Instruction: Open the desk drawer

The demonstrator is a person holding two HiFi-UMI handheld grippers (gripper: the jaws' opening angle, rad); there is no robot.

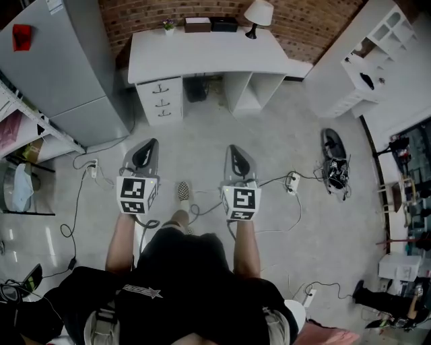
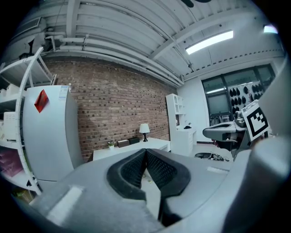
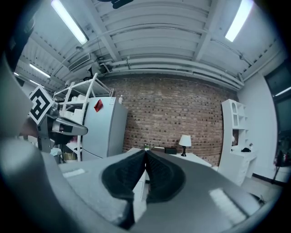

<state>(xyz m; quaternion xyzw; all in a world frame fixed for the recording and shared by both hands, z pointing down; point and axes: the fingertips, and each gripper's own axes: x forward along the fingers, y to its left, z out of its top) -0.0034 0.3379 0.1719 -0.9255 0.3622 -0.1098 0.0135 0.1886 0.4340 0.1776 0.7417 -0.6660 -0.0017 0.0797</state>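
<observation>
Left gripper: fingers closed tip to tip, nothing between them. Right gripper: fingers likewise pressed together, empty. Both are held roughly level, aimed at the counter and well short of it.

Task's thing: drawer stack, under the counter's left end. Three fronts, each with a small hook handle. All look flush, so none is opened yet. Judged step: approach, no contact.

Risks from here:
- If the fingers reach a handle shut, they would butt against it rather than take it. They must part first.
- The handles are small and sit close above one another, so a coarse approach may catch the wrong front.
- Cables lie on the floor between the grippers and the counter. They could snag on the way in.
- The fridge stands just left of the counter, near the stack, leaving little room for the left gripper.
- A hard pull could shake the lamp at the counter's back edge.
</observation>
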